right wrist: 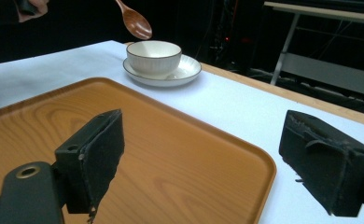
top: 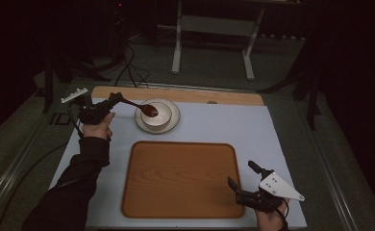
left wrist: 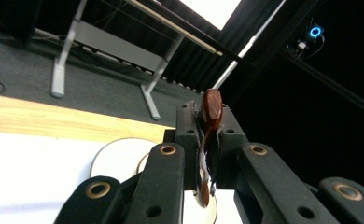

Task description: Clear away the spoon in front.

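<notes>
So the tabletop (top: 281, 139) is this big pale matte sheet with a strip of light wood showing along the far edge. Sitting on the near middle of it is the tray (top: 181, 180), a flat wood-grain rectangle with rounded corners and a low raised lip, nothing on it.

Far left of the tray there's a glossy cream plate (top: 173, 126) with a small ribbed bowl (top: 160, 120) standing on it, both look ceramic.

The left gripper (top: 113, 99) is clamping the handle of a dark reddish wooden spoon (top: 144, 108), fingers closed tight on it, and the spoon's rounded scoop is hanging just above the bowl's rim, not touching as far as I can tell. Looks to me like the step in hand is carrying the spoon, either into the bowl or away from it. Next move probably needs a steady wrist so the scoop isn't clipping the rim.

The right gripper (top: 241, 177) is idling at the tray's near right corner, fingers spread wide, holding nothing.
</notes>
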